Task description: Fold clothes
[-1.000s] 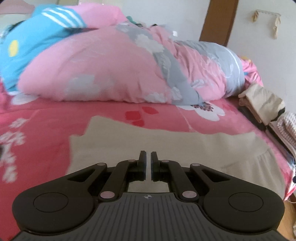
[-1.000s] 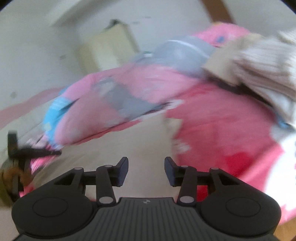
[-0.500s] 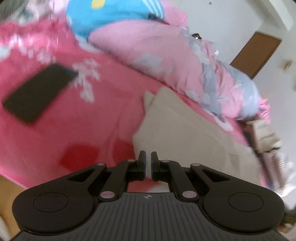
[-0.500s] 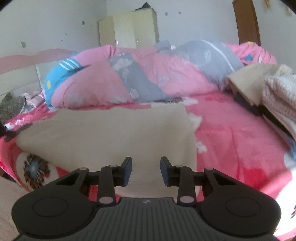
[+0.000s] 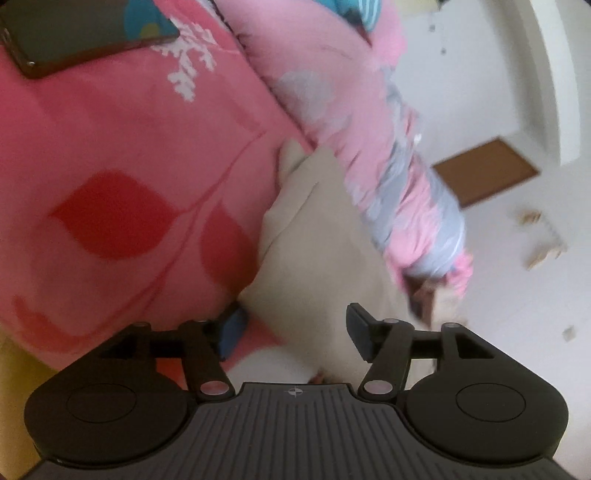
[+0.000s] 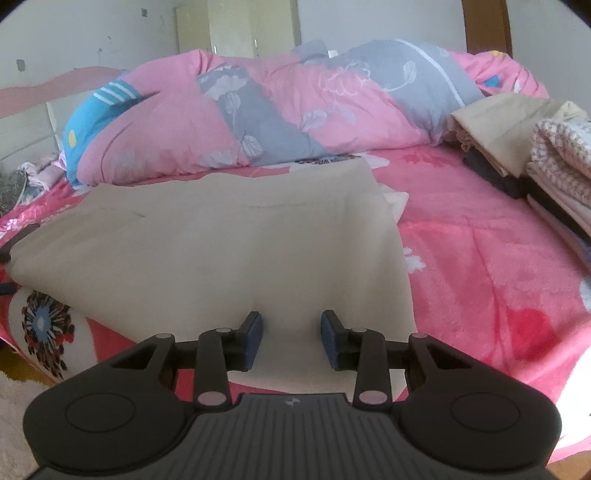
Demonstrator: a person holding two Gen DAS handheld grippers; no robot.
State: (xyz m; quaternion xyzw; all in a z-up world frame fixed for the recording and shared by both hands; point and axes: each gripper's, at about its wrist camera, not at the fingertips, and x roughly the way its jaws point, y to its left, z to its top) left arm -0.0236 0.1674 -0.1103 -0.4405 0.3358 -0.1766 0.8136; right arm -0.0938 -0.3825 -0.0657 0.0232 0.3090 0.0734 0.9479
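- Bedroom: bed (image 6: 498, 258) with a pink floral sheet, rolled pink-and-grey quilt (image 6: 295, 110) along the far side, stack of folded clothes (image 6: 554, 158) at the right edge.
- Beige garment (image 6: 221, 251) lies flat on the sheet, long axis running left to right across the right wrist view; its near hem sits just ahead of the right gripper (image 6: 291, 339).
- Right gripper: jaws partly apart, over the near hem, nothing pinched; the pads do not appear to press the cloth.
- Left gripper (image 5: 295, 332): rolled view, jaws opening, holding nothing. The garment's left corner (image 5: 314, 258) lies between and just beyond its fingers.
- Dark phone-like slab (image 5: 85, 33) lies on the sheet well apart from the cloth.
- Judgement: each gripper stands at one end of the near edge, the left at the corner, the right further along; the fold likely goes away from the grippers, toward the quilt.
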